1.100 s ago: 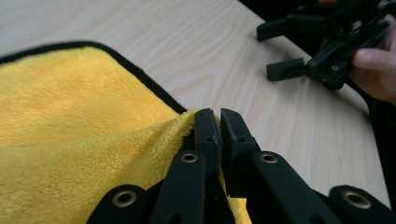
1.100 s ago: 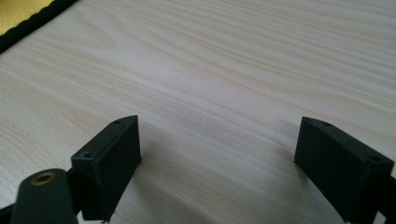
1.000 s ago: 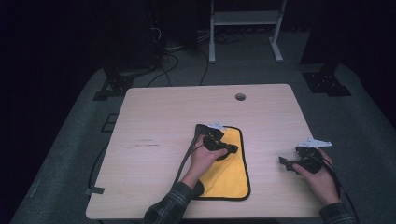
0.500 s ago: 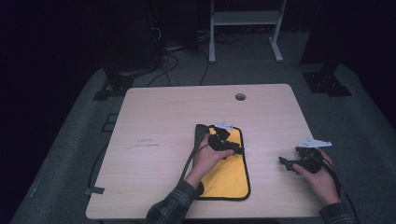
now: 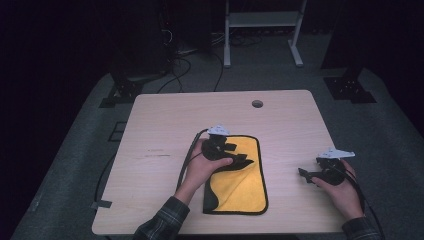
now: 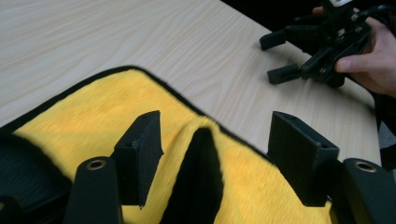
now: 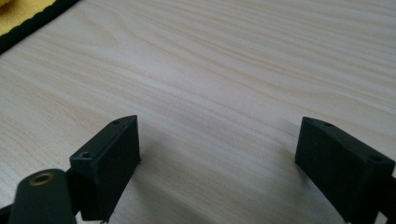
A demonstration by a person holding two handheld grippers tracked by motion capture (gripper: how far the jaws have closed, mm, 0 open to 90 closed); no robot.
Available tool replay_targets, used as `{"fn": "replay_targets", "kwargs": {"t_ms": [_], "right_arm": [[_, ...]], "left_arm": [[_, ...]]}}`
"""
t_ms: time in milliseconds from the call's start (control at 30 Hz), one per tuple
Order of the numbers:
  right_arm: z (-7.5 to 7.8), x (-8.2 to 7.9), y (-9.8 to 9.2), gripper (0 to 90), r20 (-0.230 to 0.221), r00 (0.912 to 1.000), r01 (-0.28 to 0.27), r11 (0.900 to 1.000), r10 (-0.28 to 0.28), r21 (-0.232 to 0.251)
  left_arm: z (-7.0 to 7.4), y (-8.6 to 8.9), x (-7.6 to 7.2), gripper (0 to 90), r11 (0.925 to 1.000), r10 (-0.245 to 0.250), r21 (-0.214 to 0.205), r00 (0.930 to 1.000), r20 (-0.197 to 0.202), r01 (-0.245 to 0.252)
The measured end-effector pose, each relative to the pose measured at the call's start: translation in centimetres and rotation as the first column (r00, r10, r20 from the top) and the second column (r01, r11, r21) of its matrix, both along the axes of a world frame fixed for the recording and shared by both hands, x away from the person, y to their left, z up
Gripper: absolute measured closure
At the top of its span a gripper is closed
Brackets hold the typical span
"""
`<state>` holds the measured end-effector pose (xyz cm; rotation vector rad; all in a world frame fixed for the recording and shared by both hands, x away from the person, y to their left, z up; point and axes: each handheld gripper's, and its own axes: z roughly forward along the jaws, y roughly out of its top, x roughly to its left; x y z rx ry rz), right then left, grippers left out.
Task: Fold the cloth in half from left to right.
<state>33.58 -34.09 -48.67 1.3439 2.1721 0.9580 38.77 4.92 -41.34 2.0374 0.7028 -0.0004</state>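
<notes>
Now your left gripper (image 5: 239, 156) had just been opening its jaws over the yellow cloth (image 5: 245, 192), whose long axis ran away from you; your right gripper (image 5: 309, 175) stood spread, empty.

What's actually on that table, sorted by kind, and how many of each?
Yellow cloth with black edging: 1
Hand-held grippers, both black: 2, the left hand-held gripper above the cloth with jaws that have just been opening, and the right hand-held gripper open over bare wood
Total: 3 things on or over the table
</notes>
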Motion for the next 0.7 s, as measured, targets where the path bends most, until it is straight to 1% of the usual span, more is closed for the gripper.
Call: {"fn": "replay_targets", "kwargs": {"t_ms": [67,167,300,367,467,500,567,700], "right_arm": [[0.0,0.0,0.0,12.8,0.000,1.0000,0.000,1.0000,0.000,0.000],[0.0,0.0,0.0,12.8,0.000,1.0000,0.000,1.0000,0.000,0.000],[0.0,0.0,0.0,12.8,0.000,1.0000,-0.001,1.0000,0.001,0.001],[0.0,0.0,0.0,12.8,0.000,1.0000,-0.001,1.0000,0.001,0.000],[0.0,0.0,0.0,12.9,0.001,1.0000,0.001,1.0000,-0.001,0.000],[0.0,0.0,0.0,12.9,0.001,1.0000,0.002,1.0000,-0.002,0.000],[0.0,0.0,0.0,12.8,0.000,1.0000,0.004,1.0000,-0.004,0.000],[0.0,0.0,0.1,12.9,-0.003,0.9999,0.017,0.9999,-0.017,0.002]], "left_arm": [[-0.1,1.0,-0.2,32.9,0.9998,0.018,0.006,0.9998,0.007,-0.018],[-0.4,2.3,-0.5,28.4,0.9991,0.039,0.017,0.9988,0.031,-0.040],[-0.7,4.0,-1.0,26.5,0.9972,0.072,0.020,0.9962,0.049,-0.073],[-0.9,5.0,-1.2,25.0,0.9954,0.090,0.029,0.9942,0.059,-0.092],[-1.3,6.4,-1.6,22.3,0.9896,0.133,0.045,0.9885,0.073,-0.136],[-1.5,6.7,-1.7,21.8,0.9881,0.140,0.053,0.9871,0.076,-0.145],[-1.8,7.5,-1.9,20.4,0.9861,0.144,0.072,0.9862,0.082,-0.150],[-2.2,8.9,-2.4,19.1,0.9819,0.158,0.092,0.9841,0.082,-0.165]]}}
